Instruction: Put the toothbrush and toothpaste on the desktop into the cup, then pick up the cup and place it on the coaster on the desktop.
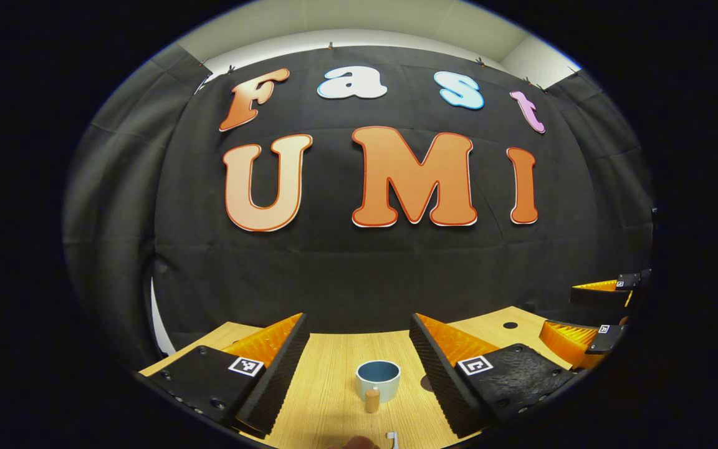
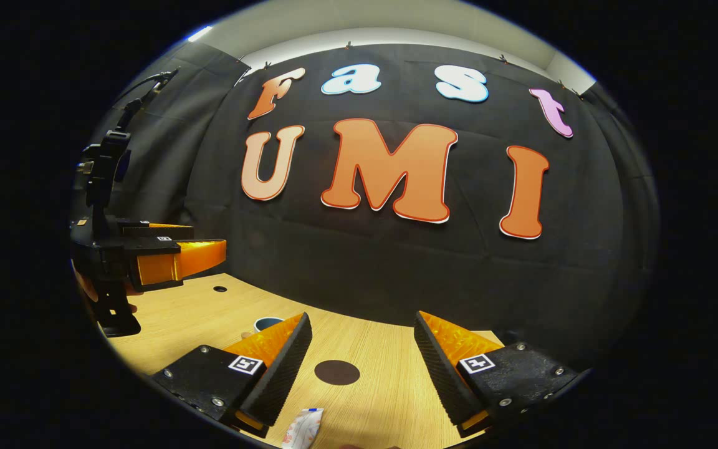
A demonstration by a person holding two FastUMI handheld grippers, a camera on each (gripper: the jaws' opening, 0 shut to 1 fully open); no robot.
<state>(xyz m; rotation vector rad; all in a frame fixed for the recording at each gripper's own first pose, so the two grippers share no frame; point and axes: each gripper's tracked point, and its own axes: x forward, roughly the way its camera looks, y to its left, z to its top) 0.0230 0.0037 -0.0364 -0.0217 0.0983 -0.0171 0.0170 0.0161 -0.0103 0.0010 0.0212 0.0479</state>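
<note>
Fingers of both the left gripper (image 1: 359,368) and right gripper (image 2: 362,368) spread empty; the blue ceramic cup (image 1: 378,379) sits lower-centre between the left's, probably lining up a first approach.

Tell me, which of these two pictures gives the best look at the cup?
The left gripper view: the cup stands whole on the desktop between that gripper's open fingers, its inside and handle visible. In the right gripper view the cup is far off, mostly hidden behind a finger.
</note>
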